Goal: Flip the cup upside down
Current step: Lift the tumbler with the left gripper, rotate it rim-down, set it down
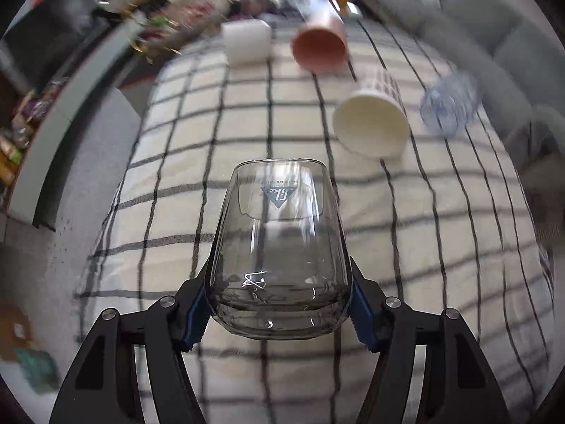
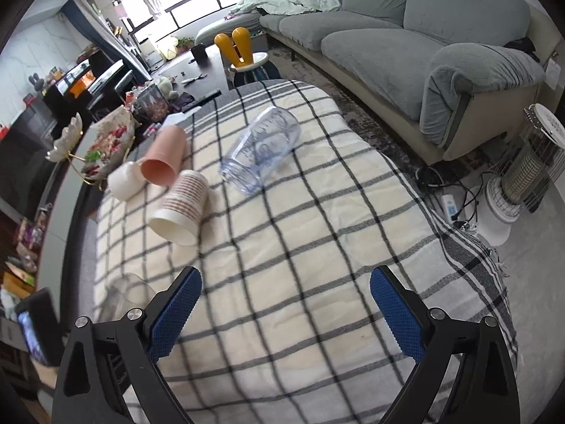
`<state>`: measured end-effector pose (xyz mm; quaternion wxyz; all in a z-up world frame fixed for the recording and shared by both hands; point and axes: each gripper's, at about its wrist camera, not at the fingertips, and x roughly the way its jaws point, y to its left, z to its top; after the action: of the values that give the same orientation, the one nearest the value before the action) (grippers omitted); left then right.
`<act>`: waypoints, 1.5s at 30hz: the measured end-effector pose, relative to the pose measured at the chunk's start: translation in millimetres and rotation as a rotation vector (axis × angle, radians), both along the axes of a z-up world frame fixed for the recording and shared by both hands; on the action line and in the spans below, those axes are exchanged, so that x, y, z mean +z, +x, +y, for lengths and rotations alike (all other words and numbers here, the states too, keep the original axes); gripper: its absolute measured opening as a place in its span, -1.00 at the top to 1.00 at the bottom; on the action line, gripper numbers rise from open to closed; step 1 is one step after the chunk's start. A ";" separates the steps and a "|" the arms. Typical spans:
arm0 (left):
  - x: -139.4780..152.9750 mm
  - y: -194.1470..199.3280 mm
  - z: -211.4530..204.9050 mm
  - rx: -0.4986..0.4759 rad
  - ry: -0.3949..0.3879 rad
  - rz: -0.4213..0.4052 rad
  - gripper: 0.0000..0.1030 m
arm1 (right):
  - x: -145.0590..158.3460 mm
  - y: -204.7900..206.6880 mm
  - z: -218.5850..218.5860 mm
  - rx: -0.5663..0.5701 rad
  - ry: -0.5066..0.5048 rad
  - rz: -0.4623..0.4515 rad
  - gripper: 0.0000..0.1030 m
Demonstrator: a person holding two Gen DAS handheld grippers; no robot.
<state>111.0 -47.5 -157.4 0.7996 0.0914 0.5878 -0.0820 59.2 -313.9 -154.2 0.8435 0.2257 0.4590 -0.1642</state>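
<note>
My left gripper [image 1: 279, 300] is shut on a clear glass cup [image 1: 279, 247] with a printed logo. It grips the thick base, and the cup's mouth points away from me, above the checked cloth [image 1: 212, 141]. The same glass shows faintly at the left edge of the right wrist view [image 2: 127, 289]. My right gripper [image 2: 284, 307] is open and empty above the cloth [image 2: 317, 229].
Lying on their sides on the cloth are a striped paper cup [image 2: 180, 208], a pink cup [image 2: 164, 157], a white cup [image 2: 123, 183] and a clear plastic cup [image 2: 261, 148]. A grey sofa [image 2: 406, 46] and a heater [image 2: 526, 169] stand on the right, cluttered shelves on the left.
</note>
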 end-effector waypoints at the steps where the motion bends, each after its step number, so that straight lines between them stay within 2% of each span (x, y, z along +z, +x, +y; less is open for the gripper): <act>1: 3.7 5.1 -1.6 -0.023 0.008 0.048 -0.27 | 4.2 3.1 0.8 -0.007 0.014 0.005 -0.88; 4: 8.4 22.8 -9.2 -0.092 0.049 0.218 -0.27 | 8.0 10.2 1.5 -0.021 0.091 0.011 -0.88; 8: 1.2 41.1 -16.1 -0.109 0.112 0.416 -0.27 | 2.8 23.0 3.8 -0.014 0.167 0.043 -0.88; 11: -9.9 56.0 -23.9 -0.122 0.150 0.534 -0.27 | -4.3 35.8 4.3 -0.007 0.217 0.074 -0.88; 17: -27.5 88.6 -31.8 -0.120 0.254 0.631 -0.27 | -18.6 65.9 5.0 0.004 0.301 0.120 -0.88; 23: -34.7 106.3 -42.9 -0.146 0.294 0.704 -0.28 | -34.5 87.8 -2.1 -0.016 0.365 0.144 -0.88; 26: -38.3 107.2 -48.0 -0.168 0.301 0.704 -0.29 | -40.8 94.6 -5.9 -0.026 0.392 0.157 -0.88; 32: -31.7 114.5 -48.4 -0.182 0.288 0.683 -0.38 | -37.2 98.9 -4.3 -0.024 0.385 0.144 -0.88; 36: -20.3 105.2 -44.1 -0.180 0.265 0.642 -0.52 | -26.2 93.9 0.0 -0.010 0.351 0.124 -0.88; 39: -6.5 91.3 -33.1 -0.159 0.221 0.591 -0.57 | -9.9 86.4 3.2 0.009 0.303 0.085 -0.88; 45: 37.5 46.4 -12.3 -0.085 0.105 0.379 -0.57 | 26.0 57.4 12.1 0.076 0.139 -0.030 -0.88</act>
<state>157.5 -59.7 -119.9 0.6647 0.1406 0.7268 -0.1005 116.5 -301.8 -128.2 0.8382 0.2689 0.4646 -0.0964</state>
